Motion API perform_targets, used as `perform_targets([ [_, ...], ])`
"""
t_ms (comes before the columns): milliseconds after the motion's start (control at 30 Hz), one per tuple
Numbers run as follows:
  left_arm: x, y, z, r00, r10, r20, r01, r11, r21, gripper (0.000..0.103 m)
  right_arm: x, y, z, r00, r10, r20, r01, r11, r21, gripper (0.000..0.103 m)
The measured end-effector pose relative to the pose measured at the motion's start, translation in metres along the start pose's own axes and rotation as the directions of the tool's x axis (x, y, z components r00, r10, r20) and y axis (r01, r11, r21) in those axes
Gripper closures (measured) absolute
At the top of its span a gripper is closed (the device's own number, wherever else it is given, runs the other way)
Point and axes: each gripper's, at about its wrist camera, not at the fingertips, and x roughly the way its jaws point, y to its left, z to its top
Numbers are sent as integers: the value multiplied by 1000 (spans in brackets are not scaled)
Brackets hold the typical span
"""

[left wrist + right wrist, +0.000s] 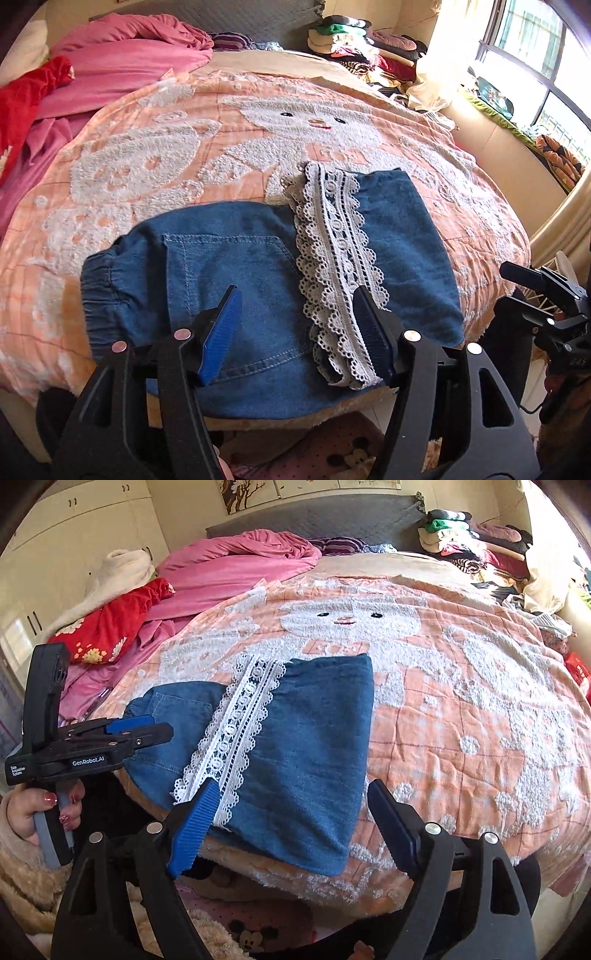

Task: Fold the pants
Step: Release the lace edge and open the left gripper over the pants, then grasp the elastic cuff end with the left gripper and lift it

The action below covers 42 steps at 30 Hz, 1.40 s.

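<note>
- The denim pants lay folded near the front edge of the bed, on the peach quilt with its white bear pattern; a band of white lace trim ran across the top layer, and a back pocket and the elastic waistband showed on the left part.
- My left gripper hung over the pocket area with its jaws spread wide and nothing between them; its right finger sat just beside the lace.
- My right gripper was also wide apart and empty, with its left blue pad over the near end of the lace.
- In the right wrist view I could see the hand on the left tool's handle.
- A pink blanket and a red garment were bunched at the far left, well apart from the pants.
- A pile of clothes sat at the far right corner by the grey headboard.
- A window was on the right.
</note>
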Motion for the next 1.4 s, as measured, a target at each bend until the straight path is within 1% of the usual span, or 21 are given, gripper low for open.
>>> perform_targets([
  [100,-8,18,10,999,20,32,-19,999,-28,46,1,7,15,1000,0,18,0,999,-36,22],
  [200,-18,43,21,996,60,67,-55,996,-66,46,3,17,31,999,8,33,-6,997,-71,22],
  [333,-34,83,34,986,132,105,-118,985,-129,46,10,35,54,998,24,54,-17,990,-141,22],
  [400,-45,103,36,979,164,118,-144,976,-162,46,15,46,66,997,49,55,-38,983,-178,22],
  [533,-64,138,32,971,200,130,-166,958,-235,44,26,74,91,994,98,57,-80,961,-266,22],
  [700,-74,166,8,969,226,96,-189,935,-300,42,48,107,114,985,172,25,-154,927,-341,22],
  [767,-74,173,-4,973,215,78,-180,929,-323,42,58,119,120,983,186,8,-170,915,-367,22],
  [867,-73,179,-21,984,164,63,-131,924,-360,42,77,135,126,977,212,-33,-208,897,-390,22],
  [967,-70,176,-34,989,139,47,-112,920,-376,41,95,148,128,967,240,-86,-254,879,-403,22],
  [1067,-63,169,-43,996,87,37,-66,921,-385,41,114,162,129,959,249,-136,-283,858,-430,22],
  [1100,-60,165,-45,997,66,32,-49,925,-376,41,119,167,128,955,253,-154,-295,849,-439,22],
  [1200,-50,152,-48,1000,8,18,-1,932,-362,41,135,179,126,943,266,-202,-331,824,-459,22],
  [1267,-41,143,-50,998,-60,12,60,931,-361,41,147,185,126,931,278,-238,-360,811,-460,22],
  [1333,-29,134,-53,996,-84,-6,77,931,-356,42,160,190,125,917,286,-278,-388,799,-460,22],
  [1400,-15,126,-54,996,-78,-32,62,936,-347,47,171,196,124,909,279,-311,-402,787,-468,22],
])
